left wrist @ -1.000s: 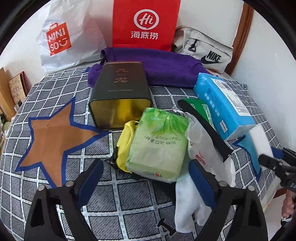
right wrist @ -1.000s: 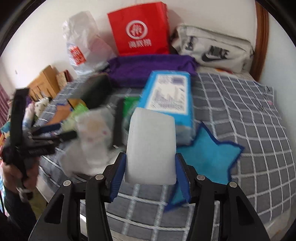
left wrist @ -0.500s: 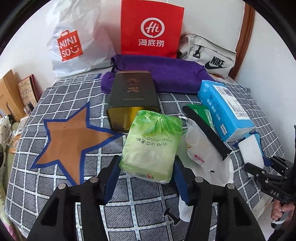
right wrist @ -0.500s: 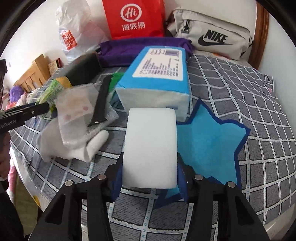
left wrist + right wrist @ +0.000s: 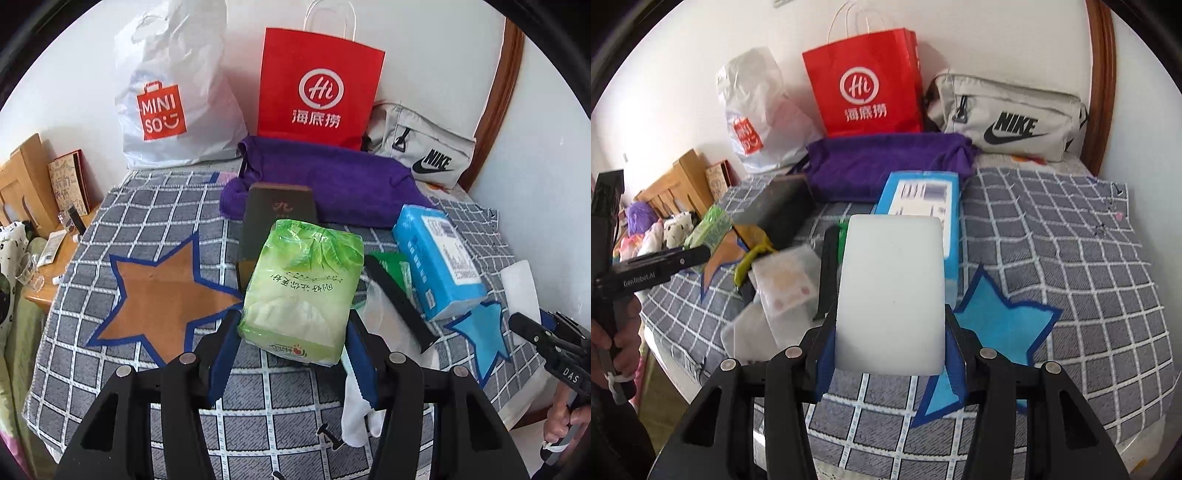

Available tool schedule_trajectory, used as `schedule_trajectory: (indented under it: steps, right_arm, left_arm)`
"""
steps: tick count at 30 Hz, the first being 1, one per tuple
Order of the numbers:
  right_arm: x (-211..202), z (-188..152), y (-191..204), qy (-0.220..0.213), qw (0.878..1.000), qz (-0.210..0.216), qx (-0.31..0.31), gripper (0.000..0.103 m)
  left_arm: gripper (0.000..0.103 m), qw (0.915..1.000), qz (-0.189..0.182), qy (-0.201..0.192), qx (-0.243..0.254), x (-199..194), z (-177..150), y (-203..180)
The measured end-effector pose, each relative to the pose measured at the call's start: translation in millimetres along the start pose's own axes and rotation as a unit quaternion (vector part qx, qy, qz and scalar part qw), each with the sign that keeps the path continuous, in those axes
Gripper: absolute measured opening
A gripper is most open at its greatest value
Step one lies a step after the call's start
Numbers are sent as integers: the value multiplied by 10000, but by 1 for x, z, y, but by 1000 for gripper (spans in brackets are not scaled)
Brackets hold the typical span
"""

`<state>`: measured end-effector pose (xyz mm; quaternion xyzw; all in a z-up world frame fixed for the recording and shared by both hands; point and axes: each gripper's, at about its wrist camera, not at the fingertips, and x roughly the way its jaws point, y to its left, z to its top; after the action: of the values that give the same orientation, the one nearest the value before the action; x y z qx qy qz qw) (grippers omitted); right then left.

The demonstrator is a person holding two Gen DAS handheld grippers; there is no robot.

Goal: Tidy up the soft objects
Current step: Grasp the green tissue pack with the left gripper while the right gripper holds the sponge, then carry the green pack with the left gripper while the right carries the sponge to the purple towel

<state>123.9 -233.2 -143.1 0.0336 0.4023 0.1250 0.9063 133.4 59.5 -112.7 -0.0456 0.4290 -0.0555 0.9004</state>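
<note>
My left gripper (image 5: 291, 354) is shut on a green tissue pack (image 5: 303, 288) and holds it above the checked cloth, right of the brown star (image 5: 162, 291). My right gripper (image 5: 890, 354) is shut on a white sponge block (image 5: 892, 291), held above the cloth left of the blue star (image 5: 997, 325). The blue tissue box (image 5: 923, 206) lies behind the sponge. It also shows in the left wrist view (image 5: 436, 262). The left gripper and green pack show at left in the right wrist view (image 5: 709, 229).
A dark tin (image 5: 277, 218), purple towel (image 5: 325, 181), red bag (image 5: 317, 81), Miniso bag (image 5: 173, 96) and Nike pouch (image 5: 424, 151) stand at the back. A white glove, clear pouch (image 5: 783, 284), black strap (image 5: 399, 299) and yellow item (image 5: 750, 258) lie mid-table. Wooden furniture (image 5: 22, 192) stands at left.
My left gripper closed on the green tissue pack and lifted it off the pile. My right gripper kept the white sponge and shifted over the blue star's left side.
</note>
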Motion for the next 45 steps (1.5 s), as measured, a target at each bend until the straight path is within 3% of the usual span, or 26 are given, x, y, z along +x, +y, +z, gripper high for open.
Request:
schedule_trajectory:
  steps: [15,22,32,45]
  right_arm:
    - [19,80,4,-138,9999,-37,-37,50]
    - [35,116,-5,-275,9996,-49,24,50]
    - [76,163,-19,-356,9993,-115,-16,50]
    - [147,213,-26,-120,9994,39,-309,50]
  left_arm:
    - [54,9995,-93,-270,-92,0,70,-1]
    - [54,9997,-32,-222,64,24,103,-5]
    - [54,9999,29,3,-117,72,151,1]
    - [54,9994,-74,226,-231,137,198,4]
